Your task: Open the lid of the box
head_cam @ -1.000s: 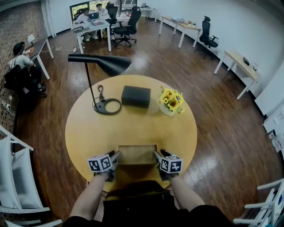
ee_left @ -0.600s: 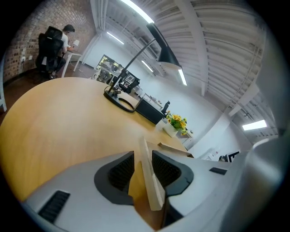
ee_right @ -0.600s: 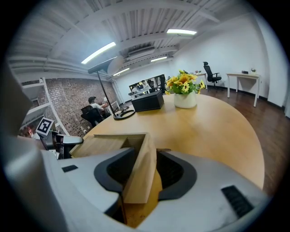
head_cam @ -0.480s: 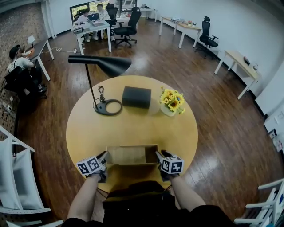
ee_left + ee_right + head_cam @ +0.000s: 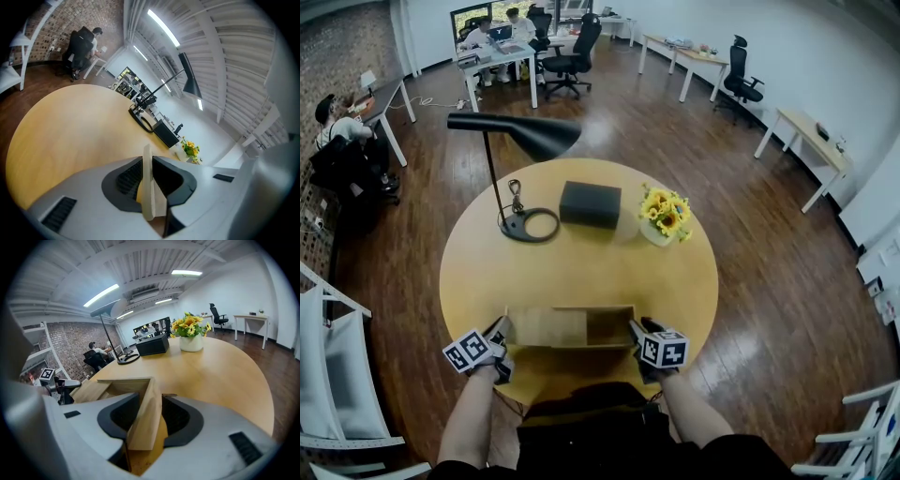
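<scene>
A pale wooden box lies near the round table's front edge. Its thin sliding lid sticks out past the box's left end, and the darker inside shows at the right. My left gripper is shut on the lid's left edge; in the left gripper view the lid is a thin board pinched between the jaws of that gripper. My right gripper is shut on the box's right end wall, with the open box stretching away from the right gripper.
At the back of the yellow table stand a black desk lamp, a dark rectangular box and a pot of yellow flowers. The table's front edge is just under both grippers. Desks, office chairs and seated people lie beyond.
My left gripper has closed on the lid and moved left, sliding the lid out of the box. The box's inside now shows at the right. The right gripper has stayed put.
</scene>
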A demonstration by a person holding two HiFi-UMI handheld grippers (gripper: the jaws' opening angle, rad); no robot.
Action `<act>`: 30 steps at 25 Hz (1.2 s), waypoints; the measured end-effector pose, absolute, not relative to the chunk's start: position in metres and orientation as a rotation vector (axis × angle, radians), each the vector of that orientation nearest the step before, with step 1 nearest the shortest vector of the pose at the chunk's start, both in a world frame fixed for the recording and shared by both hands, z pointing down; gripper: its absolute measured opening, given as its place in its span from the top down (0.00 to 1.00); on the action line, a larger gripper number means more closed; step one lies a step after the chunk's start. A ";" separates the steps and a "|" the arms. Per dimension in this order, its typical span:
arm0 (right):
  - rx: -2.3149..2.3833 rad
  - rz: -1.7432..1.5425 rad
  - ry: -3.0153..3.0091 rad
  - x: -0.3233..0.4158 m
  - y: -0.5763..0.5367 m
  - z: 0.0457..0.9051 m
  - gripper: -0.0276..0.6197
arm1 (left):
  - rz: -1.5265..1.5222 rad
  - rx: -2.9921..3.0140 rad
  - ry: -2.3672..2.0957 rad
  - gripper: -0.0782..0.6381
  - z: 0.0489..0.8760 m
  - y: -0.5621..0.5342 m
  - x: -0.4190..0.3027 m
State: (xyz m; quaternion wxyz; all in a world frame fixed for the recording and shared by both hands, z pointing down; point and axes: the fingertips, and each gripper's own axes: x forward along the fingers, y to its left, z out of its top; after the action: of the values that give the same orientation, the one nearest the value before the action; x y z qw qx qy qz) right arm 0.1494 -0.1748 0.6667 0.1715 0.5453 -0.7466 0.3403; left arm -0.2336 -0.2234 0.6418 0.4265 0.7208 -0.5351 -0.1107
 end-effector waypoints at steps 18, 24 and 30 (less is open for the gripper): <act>1.576 0.985 -2.121 0.151 -0.174 0.667 0.72 | -0.452 1.676 -1.403 0.82 0.644 -0.220 -0.290; 1.585 0.992 -2.125 0.153 -0.171 0.668 0.72 | -0.485 1.644 -1.430 0.82 0.645 -0.215 -0.302; 1.580 0.989 -2.124 0.152 -0.171 0.669 0.72 | -0.487 1.637 -1.439 0.82 0.646 -0.217 -0.306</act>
State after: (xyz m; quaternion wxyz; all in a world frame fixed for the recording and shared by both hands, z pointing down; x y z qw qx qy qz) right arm 0.1519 -0.1715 0.6690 0.1575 0.5521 -0.7423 0.3456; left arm -0.3064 -0.2171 0.6464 0.4389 0.6586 -0.5790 -0.1960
